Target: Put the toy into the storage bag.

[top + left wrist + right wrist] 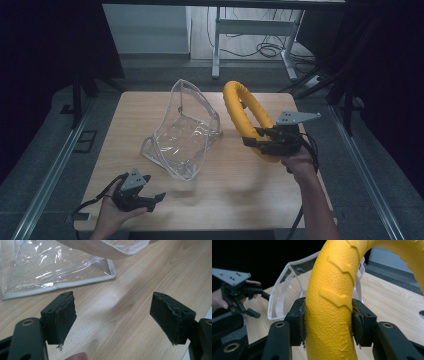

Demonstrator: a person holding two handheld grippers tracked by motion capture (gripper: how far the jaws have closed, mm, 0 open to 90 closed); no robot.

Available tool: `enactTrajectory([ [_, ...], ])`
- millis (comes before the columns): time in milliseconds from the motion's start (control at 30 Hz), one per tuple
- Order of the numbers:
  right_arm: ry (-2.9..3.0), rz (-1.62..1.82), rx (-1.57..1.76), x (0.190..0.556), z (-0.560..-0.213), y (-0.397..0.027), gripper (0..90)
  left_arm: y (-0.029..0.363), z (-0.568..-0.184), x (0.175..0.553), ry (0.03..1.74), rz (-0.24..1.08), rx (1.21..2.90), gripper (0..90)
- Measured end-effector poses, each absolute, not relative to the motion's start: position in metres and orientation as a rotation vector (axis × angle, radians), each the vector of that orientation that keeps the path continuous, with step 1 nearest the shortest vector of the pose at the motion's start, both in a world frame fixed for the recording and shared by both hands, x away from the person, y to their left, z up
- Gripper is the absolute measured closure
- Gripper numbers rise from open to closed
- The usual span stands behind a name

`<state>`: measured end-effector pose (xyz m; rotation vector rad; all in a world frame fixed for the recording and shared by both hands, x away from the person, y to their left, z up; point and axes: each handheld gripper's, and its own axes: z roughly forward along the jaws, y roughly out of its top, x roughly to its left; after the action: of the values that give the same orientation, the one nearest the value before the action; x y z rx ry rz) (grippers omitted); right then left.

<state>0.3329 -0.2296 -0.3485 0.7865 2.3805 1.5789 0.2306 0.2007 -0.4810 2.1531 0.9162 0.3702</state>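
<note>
I have the right tool point(263, 141) clamped on the yellow ring point(243, 116), its pads pressed against both sides of the tube on the ring's near arc, as the right gripper view shows point(329, 322). The ring stands on edge just right of the clear bag point(182, 131), lifted so that most of it rises above my grip; I judge I hold it low like this to keep the free upper arc ready to swing toward the bag. Its plane is upright and runs away from me, so the hole faces sideways, toward the bag and the worktop's point(240, 200) right edge, and its long axis tilts up and away from the tool. The bag sits near the middle of the worktop, mouth up and slumped open, its white-trimmed edge nearest my left side point(57, 285). The left tool point(150, 199) hovers in front of the bag at its near left corner, jaws wide apart with nothing between them; I take it to be waiting there to catch the bag's rim or strap point(107, 250) and steady the opening for the ring.
</note>
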Motion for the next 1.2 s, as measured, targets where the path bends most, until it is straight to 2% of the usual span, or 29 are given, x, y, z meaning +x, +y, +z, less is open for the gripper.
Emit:
enactTrajectory([
  [1200,2.201,1.875,0.78,0.331,-0.331,-0.207,51.6,0.2,-0.482,0.231,0.916,0.365,2.151,20.5],
])
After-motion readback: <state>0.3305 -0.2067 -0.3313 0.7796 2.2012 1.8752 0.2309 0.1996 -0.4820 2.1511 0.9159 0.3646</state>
